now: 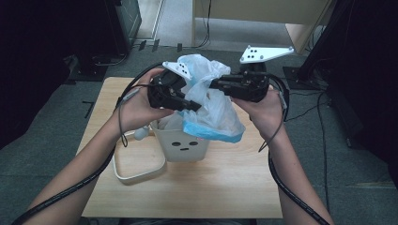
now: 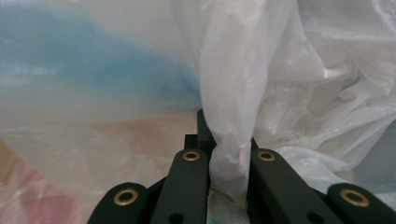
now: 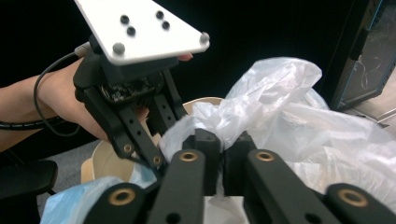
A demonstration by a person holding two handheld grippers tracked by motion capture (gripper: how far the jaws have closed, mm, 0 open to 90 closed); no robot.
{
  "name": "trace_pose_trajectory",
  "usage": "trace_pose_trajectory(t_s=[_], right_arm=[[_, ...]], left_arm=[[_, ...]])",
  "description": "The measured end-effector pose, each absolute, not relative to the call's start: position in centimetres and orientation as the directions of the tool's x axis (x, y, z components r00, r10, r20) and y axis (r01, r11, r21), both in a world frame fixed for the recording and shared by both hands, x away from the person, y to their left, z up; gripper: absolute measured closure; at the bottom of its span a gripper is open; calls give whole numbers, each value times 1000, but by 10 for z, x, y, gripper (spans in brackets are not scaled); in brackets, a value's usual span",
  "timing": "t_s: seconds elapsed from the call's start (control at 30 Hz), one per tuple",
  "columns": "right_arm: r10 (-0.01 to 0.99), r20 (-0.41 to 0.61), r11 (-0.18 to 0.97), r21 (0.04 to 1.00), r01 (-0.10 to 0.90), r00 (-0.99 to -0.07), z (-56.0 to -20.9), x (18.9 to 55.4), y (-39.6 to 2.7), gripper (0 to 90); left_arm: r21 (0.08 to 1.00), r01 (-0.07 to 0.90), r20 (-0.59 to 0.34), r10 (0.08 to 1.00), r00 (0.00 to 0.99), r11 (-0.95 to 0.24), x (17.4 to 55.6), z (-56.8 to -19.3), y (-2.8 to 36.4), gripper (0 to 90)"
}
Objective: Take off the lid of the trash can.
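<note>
A thin white plastic bag [image 1: 218, 112] with a blue patch bulges up out of a small cream bin [image 1: 185, 147] that has a face drawn on its front. My left gripper [image 1: 192, 107] comes in from the left and is shut on a twisted strip of the bag [image 2: 229, 163]. My right gripper [image 1: 213, 86] faces it from the right, a little higher, and is shut on a fold of the bag's top [image 3: 223, 144]. In the right gripper view the left gripper [image 3: 144, 154] sits close ahead, its jaws against the bag [image 3: 303, 126] over the bin's rim [image 3: 205, 100].
The bin stands mid-way on a small wooden table [image 1: 234, 187]. A cream rectangular ring [image 1: 138, 164] lies flat left of the bin, with a small white object [image 1: 141, 133] behind it. Dark furniture and cables surround the table on a grey floor.
</note>
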State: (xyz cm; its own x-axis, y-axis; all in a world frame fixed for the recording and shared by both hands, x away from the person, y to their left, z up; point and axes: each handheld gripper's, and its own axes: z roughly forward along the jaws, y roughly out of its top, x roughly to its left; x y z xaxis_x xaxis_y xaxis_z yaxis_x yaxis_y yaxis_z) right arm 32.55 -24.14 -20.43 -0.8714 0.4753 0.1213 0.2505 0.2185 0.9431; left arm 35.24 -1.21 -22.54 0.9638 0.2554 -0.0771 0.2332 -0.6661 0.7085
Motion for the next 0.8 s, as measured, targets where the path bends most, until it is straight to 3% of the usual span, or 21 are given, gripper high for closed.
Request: trace_pose_trajectory(t_s=[0.17, 0.3, 0.47, 0.57, 0.63, 0.77, 0.8], right_arm=[[475, 113, 235, 940, 249, -873, -214, 327, -246, 505], [447, 122, 268, 927, 263, -886, -226, 328, -238, 393], [396, 127, 335, 902, 272, -909, -242, 333, -216, 334], [384, 115, 364, 893, 265, -916, -247, 335, -205, 337], [382, 93, 390, 886, 252, -920, -248, 336, -199, 390], [367, 57, 412, 885, 218, -928, -247, 335, -191, 698], [368, 58, 417, 882, 221, -928, -246, 335, -191, 734]], left_arm=[[769, 245, -86, 284, 955, -590, 355, -210, 2, 893], [790, 233, -81, 281, 956, -567, 354, -198, 7, 893], [800, 219, -81, 261, 962, -558, 349, -189, 3, 895], [797, 208, -71, 253, 965, -567, 347, -188, -1, 895], [793, 210, -74, 251, 965, -572, 347, -189, -4, 896], [790, 207, -73, 247, 966, -577, 348, -193, -6, 895], [794, 208, -79, 243, 967, -571, 349, -193, -5, 893]])
